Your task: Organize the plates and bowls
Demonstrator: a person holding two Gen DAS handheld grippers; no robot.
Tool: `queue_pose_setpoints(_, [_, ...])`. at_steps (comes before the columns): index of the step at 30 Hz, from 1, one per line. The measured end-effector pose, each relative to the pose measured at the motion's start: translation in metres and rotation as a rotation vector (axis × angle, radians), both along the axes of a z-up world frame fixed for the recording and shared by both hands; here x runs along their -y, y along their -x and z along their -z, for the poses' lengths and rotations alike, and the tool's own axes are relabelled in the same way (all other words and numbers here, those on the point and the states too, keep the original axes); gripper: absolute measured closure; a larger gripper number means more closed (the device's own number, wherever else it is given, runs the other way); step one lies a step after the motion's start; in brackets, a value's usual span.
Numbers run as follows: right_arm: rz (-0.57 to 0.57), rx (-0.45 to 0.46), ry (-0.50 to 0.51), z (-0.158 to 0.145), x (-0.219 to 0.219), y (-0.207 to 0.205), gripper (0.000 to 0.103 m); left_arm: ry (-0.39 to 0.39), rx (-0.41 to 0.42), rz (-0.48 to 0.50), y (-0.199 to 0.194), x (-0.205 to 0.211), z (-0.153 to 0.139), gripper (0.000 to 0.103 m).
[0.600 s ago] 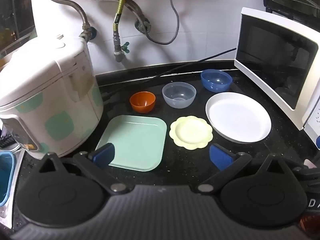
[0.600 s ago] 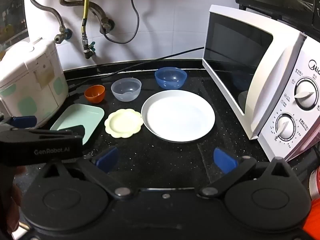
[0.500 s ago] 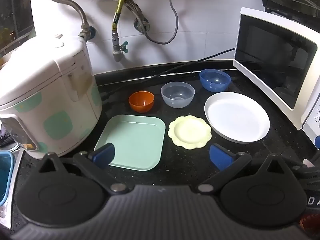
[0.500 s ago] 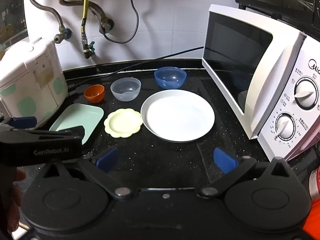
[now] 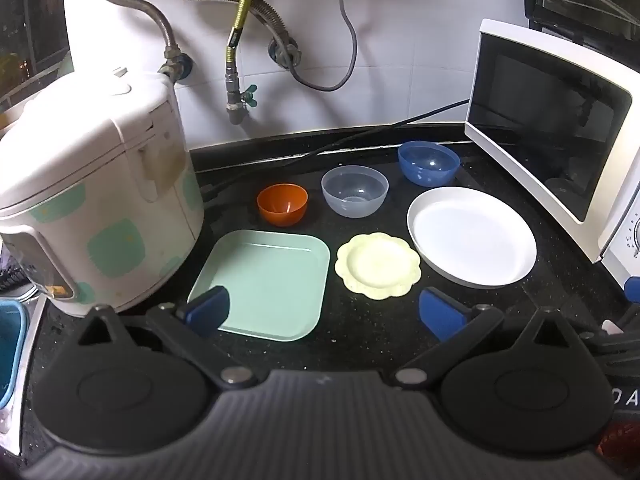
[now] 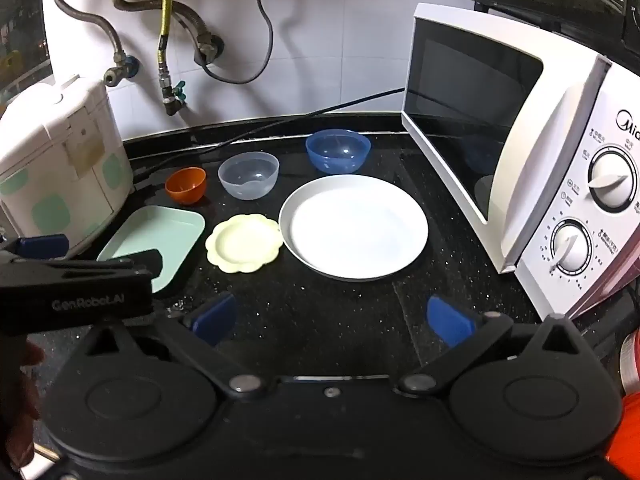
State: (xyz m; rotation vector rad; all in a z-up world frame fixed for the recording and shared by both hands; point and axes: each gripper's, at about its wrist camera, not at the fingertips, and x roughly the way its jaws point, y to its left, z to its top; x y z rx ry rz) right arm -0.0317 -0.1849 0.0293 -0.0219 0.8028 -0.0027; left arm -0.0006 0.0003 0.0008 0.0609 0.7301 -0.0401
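Note:
On the black counter lie a green square plate (image 5: 264,282) (image 6: 154,240), a yellow scalloped plate (image 5: 378,266) (image 6: 244,244) and a large white round plate (image 5: 472,236) (image 6: 354,226). Behind them stand an orange bowl (image 5: 283,205) (image 6: 186,185), a clear bowl (image 5: 355,191) (image 6: 248,175) and a blue bowl (image 5: 429,163) (image 6: 338,150). My left gripper (image 5: 324,312) is open and empty, just in front of the green and yellow plates; it also shows at the left of the right wrist view (image 6: 76,280). My right gripper (image 6: 332,318) is open and empty, in front of the white plate.
A white rice cooker (image 5: 88,208) (image 6: 56,164) stands at the left, close to the green plate. A white microwave (image 5: 560,140) (image 6: 520,152) stands at the right. Hoses and a cable (image 5: 240,32) hang on the tiled wall behind. A blue tub (image 5: 10,344) sits far left.
Both views have shifted only slightly; the dishes have not moved and both grippers stay open.

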Motion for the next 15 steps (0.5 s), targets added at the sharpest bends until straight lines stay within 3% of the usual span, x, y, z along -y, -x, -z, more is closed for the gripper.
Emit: queue_pose_setpoints(15, [0.0, -0.003, 0.003, 0.0014, 0.0002, -0.0012, 0.0, -0.003, 0.006, 0.002, -0.0008, -0.0046, -0.001, 0.0])
